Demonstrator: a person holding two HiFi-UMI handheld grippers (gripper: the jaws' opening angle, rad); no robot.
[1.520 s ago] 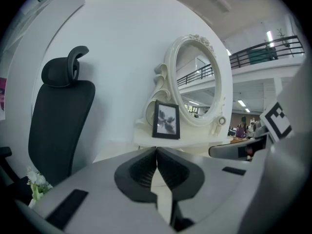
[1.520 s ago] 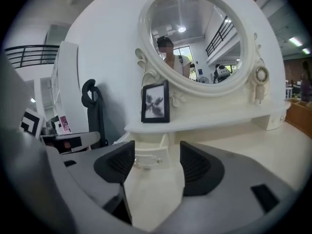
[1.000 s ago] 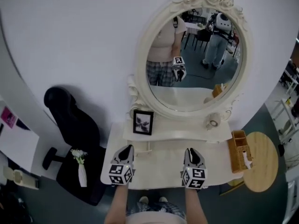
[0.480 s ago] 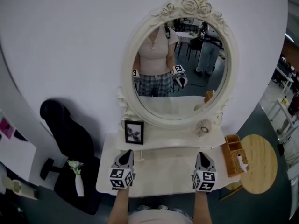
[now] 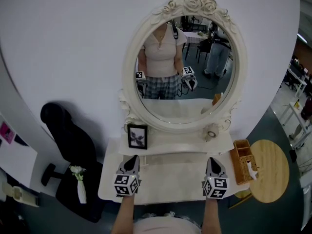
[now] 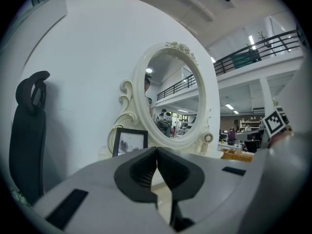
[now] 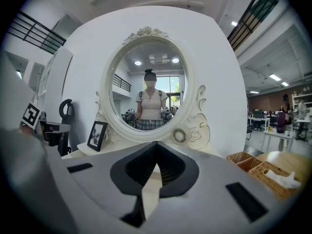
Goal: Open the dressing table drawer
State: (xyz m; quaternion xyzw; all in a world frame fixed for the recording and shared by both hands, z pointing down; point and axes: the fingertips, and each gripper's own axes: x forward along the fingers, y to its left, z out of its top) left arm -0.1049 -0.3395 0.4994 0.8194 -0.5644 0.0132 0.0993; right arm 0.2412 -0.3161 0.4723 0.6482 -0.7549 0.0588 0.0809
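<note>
The white dressing table (image 5: 168,182) stands against the wall, with an oval ornate mirror (image 5: 183,65) on it. Its drawer front is hidden under the tabletop's front edge in every view. My left gripper (image 5: 131,158) hovers over the left part of the top, shut and empty. My right gripper (image 5: 213,160) is over the right part, also shut with nothing in it. In the left gripper view the left gripper (image 6: 156,149) has its jaws meeting and points at the picture frame (image 6: 129,142). In the right gripper view the right gripper (image 7: 156,143) points at the mirror's base.
On the table's raised shelf stand a black picture frame (image 5: 137,136) and a small round ornament (image 5: 210,134). A black office chair (image 5: 70,138) and a white vase with flowers (image 5: 81,189) are to the left. A wicker basket (image 5: 243,161) sits on a round wooden side table (image 5: 273,172) to the right.
My right gripper has moved right along the tabletop, away from the left one. The head view has shifted, so the mirror now reflects both grippers.
</note>
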